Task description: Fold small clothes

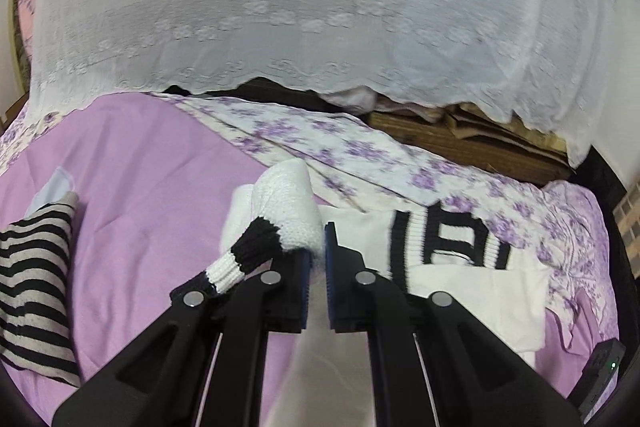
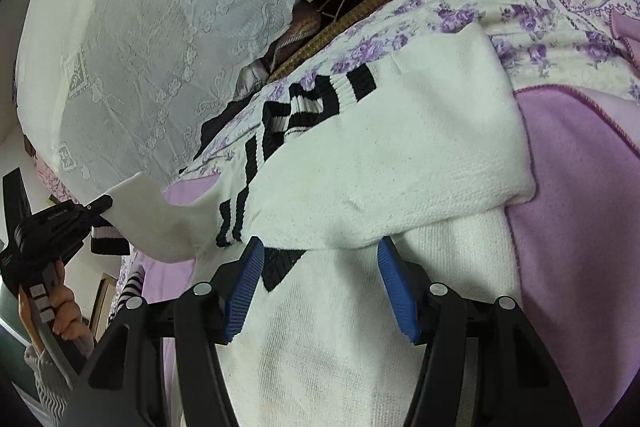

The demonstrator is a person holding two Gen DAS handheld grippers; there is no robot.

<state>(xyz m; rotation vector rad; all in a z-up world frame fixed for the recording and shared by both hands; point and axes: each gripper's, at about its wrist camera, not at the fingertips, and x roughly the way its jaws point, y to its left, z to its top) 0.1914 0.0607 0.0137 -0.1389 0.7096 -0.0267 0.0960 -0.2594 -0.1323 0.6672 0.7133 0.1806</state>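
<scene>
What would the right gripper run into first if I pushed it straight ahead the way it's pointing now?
Most likely the white sweater itself. The right gripper stands open over the sweater's body, and the folded-over sleeve lies across its line just past the fingertips. Depth is hard to judge in this fisheye view, so it may already be brushing the knit.

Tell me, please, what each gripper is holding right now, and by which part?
The left gripper pinches the white sweater by its sleeve, near the black-and-white cuff. The right gripper holds nothing; its fingers stand open over the sweater.
</scene>
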